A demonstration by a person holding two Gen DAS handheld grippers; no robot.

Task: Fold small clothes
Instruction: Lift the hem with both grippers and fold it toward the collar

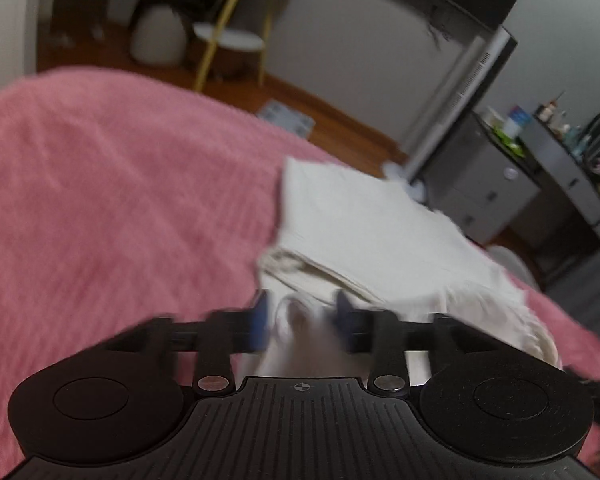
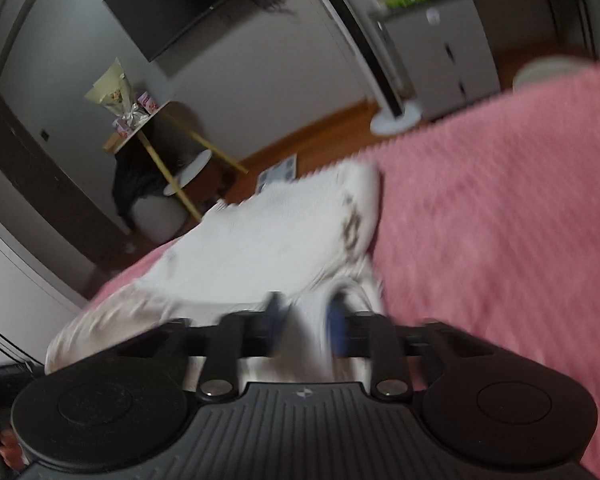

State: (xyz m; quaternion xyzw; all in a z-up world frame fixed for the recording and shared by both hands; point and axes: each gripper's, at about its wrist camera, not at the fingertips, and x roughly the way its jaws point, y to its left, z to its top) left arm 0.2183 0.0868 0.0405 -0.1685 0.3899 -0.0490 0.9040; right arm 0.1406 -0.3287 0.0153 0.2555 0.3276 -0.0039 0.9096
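A small white garment lies partly folded on a pink fuzzy blanket. My left gripper has its blue fingers closed around a bunched edge of the garment at its near side. In the right wrist view the same white garment has a dark printed pattern along its right edge. My right gripper grips a fold of the garment at its near edge. Both views are motion-blurred. The cloth rises up from the blanket between the fingers.
The pink blanket covers the bed. Beyond its edge is wooden floor with a gold-legged side table, a white standing fan, grey drawers and a wall-mounted TV.
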